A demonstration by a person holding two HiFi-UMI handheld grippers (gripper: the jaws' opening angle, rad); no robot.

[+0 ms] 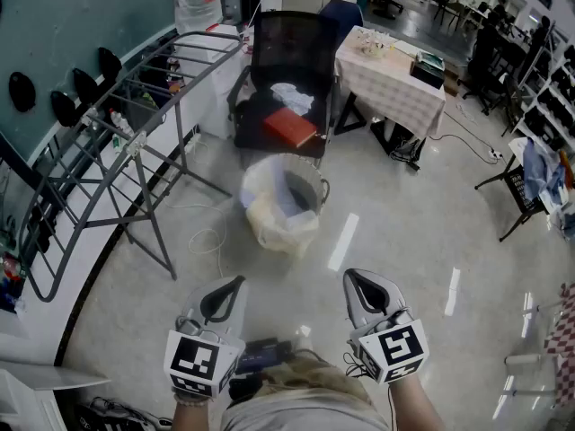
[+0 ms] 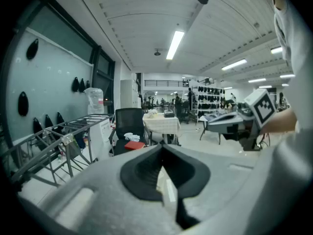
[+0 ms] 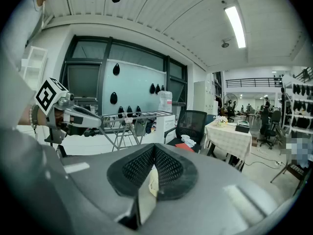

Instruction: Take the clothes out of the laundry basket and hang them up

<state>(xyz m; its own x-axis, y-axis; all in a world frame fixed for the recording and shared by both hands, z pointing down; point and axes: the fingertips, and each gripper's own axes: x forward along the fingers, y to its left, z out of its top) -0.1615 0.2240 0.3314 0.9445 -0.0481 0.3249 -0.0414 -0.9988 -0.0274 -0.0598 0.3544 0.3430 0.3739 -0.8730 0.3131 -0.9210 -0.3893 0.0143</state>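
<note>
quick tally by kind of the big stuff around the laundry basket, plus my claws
laundry basket: 1
drying rack: 1
black office chair: 1
table with checked cloth: 1
claws: 2, left claw and right claw, both shut with nothing in them
total: 6

1. Floor point(image 1: 395, 241): smooth, glossy.
2. Drying rack point(image 1: 144, 180): grey metal tube, matt.
3. Chair point(image 1: 292, 48): black mesh back.
4. Tablecloth point(image 1: 395, 88): checked cloth.
5. Right gripper point(image 3: 154, 148): matt grey plastic; pads point(image 3: 171, 168) black, dimpled.
</note>
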